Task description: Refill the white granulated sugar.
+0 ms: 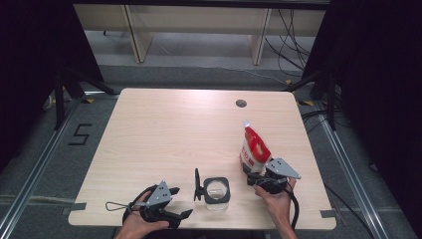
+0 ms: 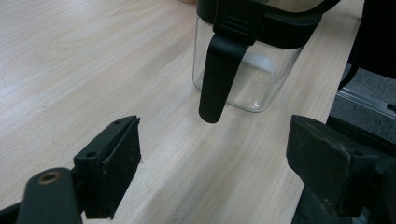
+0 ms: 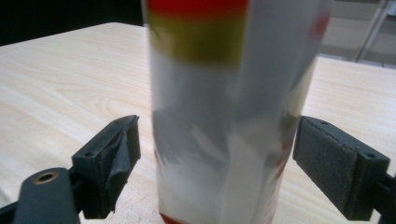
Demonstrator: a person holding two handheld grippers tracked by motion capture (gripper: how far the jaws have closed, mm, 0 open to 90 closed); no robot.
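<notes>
A red and white stand-up pouch (image 1: 256, 149) with a white spout stands upright on the right part of the wooden table (image 1: 164, 129). My right gripper (image 1: 259, 175) reaches around its base from the near side. In the right gripper view the pouch (image 3: 229, 130) sits between the spread jaws of the right gripper (image 3: 217, 168), with a gap at the left pad (image 3: 114, 163). A clear square jar (image 1: 217, 191) with a black rim stands near the front edge, its black lid flap (image 1: 197, 184) hanging to the left. My left gripper (image 1: 181, 201) stands open just left of it, with nothing in it. The jar (image 2: 243, 70) and flap (image 2: 217, 79) lie ahead of the left gripper (image 2: 215, 168).
A round cable hole (image 1: 241, 103) sits near the table's far edge. A thin wire loop (image 1: 115, 205) trails left of my left hand. The table's front edge lies close under both hands. Wooden furniture legs and cables stand on the floor beyond.
</notes>
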